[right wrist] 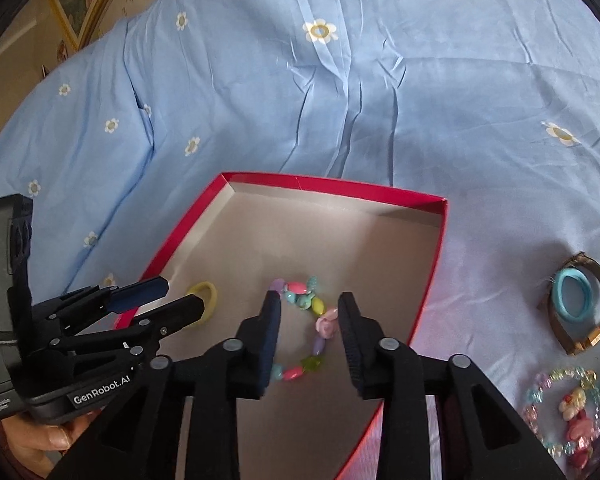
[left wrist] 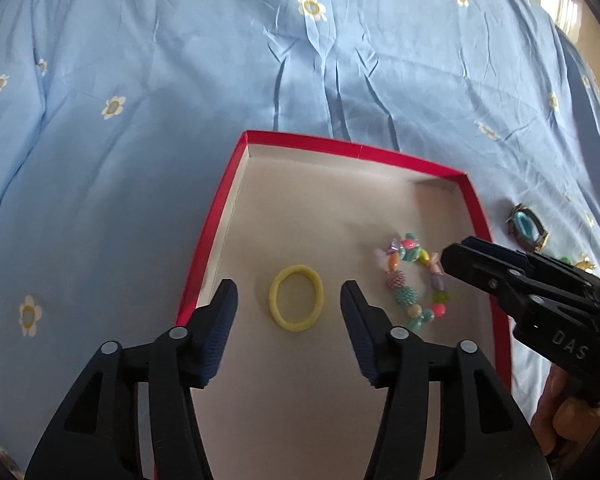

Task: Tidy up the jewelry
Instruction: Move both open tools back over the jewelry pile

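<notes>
We find both tools released: left gripper point(left wrist: 288, 300) above the yellow hair tie point(left wrist: 296, 298), right gripper point(right wrist: 309, 320) above the beaded bracelet point(right wrist: 306, 328). Both items lie flat inside the red box point(left wrist: 340, 145).

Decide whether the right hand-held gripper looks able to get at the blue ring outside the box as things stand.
Probably yes. The blue ring lies on the sheet right of the box, uncovered, and the right hand-held gripper is open with nothing between.

A shallow red box point(left wrist: 404, 155) with a pale inside sat open on the blue bedding. A yellow hair tie point(left wrist: 296, 304) lay flat in it, and a bracelet point(left wrist: 416, 280) of mixed pastel beads lay curled just beside. More jewelry point(right wrist: 568, 412) and a watch point(right wrist: 584, 304) remained outside on the cloth.
</notes>
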